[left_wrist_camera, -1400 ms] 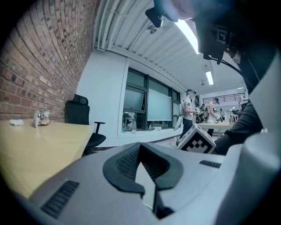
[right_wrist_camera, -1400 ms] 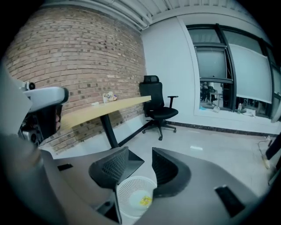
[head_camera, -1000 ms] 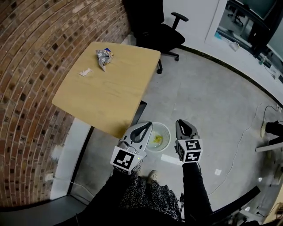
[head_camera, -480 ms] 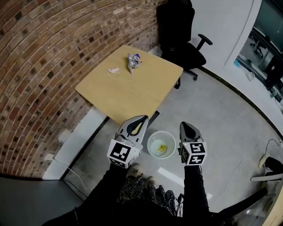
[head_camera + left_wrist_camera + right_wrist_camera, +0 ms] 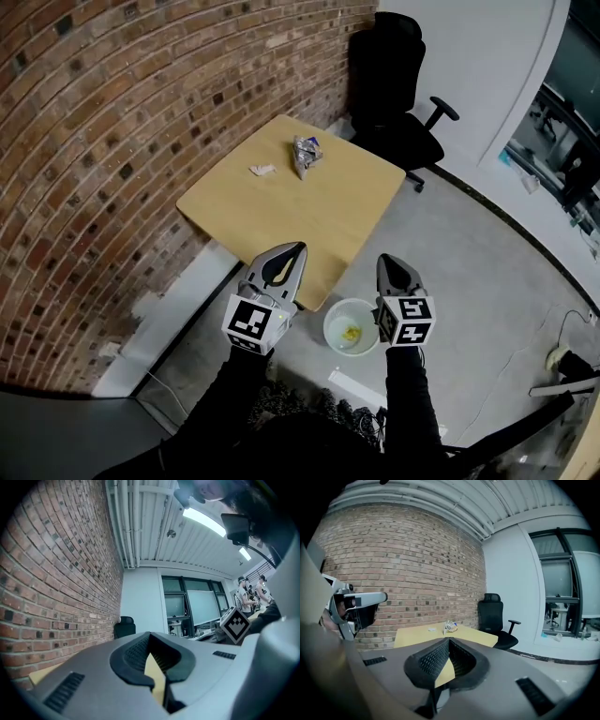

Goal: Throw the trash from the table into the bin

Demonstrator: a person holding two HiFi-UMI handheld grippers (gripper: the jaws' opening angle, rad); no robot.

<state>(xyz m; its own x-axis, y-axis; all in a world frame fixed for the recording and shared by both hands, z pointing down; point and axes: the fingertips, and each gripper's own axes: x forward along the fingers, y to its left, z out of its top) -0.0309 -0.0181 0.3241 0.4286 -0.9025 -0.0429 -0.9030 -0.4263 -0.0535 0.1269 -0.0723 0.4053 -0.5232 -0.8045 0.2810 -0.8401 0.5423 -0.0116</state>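
A crumpled silver wrapper (image 5: 306, 153) and a small white paper scrap (image 5: 262, 170) lie on the far part of the wooden table (image 5: 281, 211). Both also show in the right gripper view, the wrapper (image 5: 450, 626) just right of the scrap (image 5: 432, 630). On the floor by the table's near corner stands a white bin (image 5: 330, 323) with something yellow (image 5: 351, 333) in it. My left gripper (image 5: 293, 247) hangs over the table's near edge, shut and empty, its tips meeting (image 5: 149, 634). My right gripper (image 5: 385, 258) is beside it above the bin, shut with nothing in it (image 5: 448, 640).
A brick wall (image 5: 112, 141) runs along the table's left side. A black office chair (image 5: 394, 94) stands beyond the table's far corner. Grey concrete floor (image 5: 469, 272) spreads to the right, with a cable (image 5: 572, 328) at the far right.
Both grippers have risen and come nearer to the table; the left one has gone from beside the bin to over the table's near edge. The wrapper and the scrap have not moved.
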